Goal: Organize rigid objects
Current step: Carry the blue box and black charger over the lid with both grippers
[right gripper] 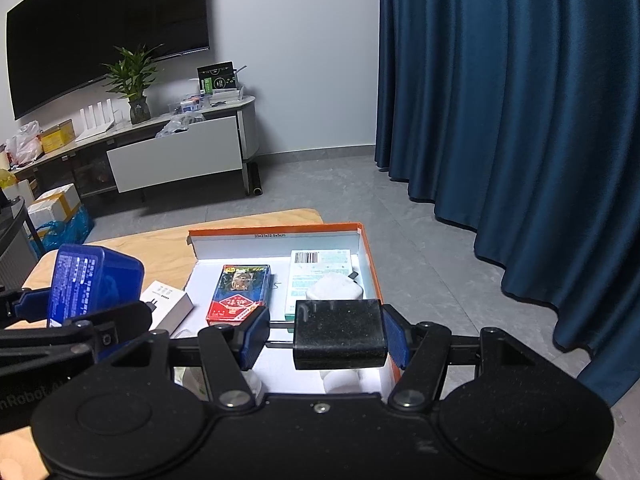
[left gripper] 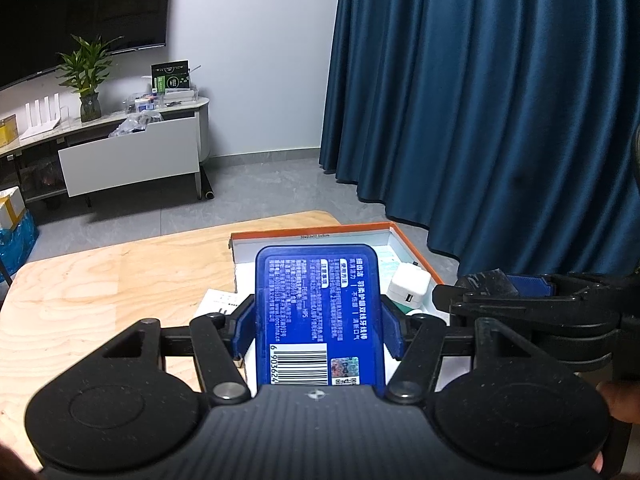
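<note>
My left gripper (left gripper: 318,330) is shut on a blue plastic box with white Chinese print and a barcode (left gripper: 318,312), held above the near left part of the orange-rimmed white carton (left gripper: 416,250). The blue box also shows in the right wrist view (right gripper: 94,280). My right gripper (right gripper: 326,334) holds a black rectangular block (right gripper: 339,334); the right pad touches it, and a gap shows at the left pad. It hangs over the carton's (right gripper: 366,248) near right part. Inside lie a red card pack (right gripper: 240,294), a pale green box (right gripper: 320,274) and a white charger (right gripper: 336,288).
A white charger box (right gripper: 168,308) lies on the wooden table (left gripper: 112,288) left of the carton. The white charger (left gripper: 410,288) shows in the left wrist view. Blue curtains (right gripper: 508,100) hang to the right; a TV cabinet (right gripper: 176,152) stands across the floor.
</note>
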A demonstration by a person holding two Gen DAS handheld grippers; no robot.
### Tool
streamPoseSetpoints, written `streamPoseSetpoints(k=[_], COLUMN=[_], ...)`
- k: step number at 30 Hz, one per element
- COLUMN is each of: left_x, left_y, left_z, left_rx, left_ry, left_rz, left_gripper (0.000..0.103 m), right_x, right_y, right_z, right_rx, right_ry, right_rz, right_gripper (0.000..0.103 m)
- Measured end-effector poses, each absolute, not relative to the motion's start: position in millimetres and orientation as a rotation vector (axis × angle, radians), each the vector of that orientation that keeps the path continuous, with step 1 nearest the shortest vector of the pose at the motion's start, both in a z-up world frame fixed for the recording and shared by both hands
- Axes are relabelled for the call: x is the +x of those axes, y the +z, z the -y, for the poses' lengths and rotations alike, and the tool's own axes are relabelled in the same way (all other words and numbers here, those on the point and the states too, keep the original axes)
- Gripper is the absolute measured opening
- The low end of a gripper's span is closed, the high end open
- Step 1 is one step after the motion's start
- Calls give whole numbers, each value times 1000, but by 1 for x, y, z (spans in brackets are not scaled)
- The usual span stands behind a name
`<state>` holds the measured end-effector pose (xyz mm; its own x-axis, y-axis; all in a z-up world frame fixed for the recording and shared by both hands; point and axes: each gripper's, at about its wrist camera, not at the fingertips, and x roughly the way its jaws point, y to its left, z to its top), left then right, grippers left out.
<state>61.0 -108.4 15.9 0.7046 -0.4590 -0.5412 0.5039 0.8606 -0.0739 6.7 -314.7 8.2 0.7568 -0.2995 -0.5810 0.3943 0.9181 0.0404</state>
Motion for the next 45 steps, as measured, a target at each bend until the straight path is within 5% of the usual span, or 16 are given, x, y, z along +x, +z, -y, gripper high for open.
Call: streamPoseSetpoints(k=[45], left_x=[90], left_y=[10], left_z=[118], left_rx=[78], left_ry=[-541], left_rz=[-619], left_gripper=[62], right_x=[60], right_y=[16], right_z=[334], right_rx=[150], right_ry=[-351], right_rz=[-616], right_gripper=[72])
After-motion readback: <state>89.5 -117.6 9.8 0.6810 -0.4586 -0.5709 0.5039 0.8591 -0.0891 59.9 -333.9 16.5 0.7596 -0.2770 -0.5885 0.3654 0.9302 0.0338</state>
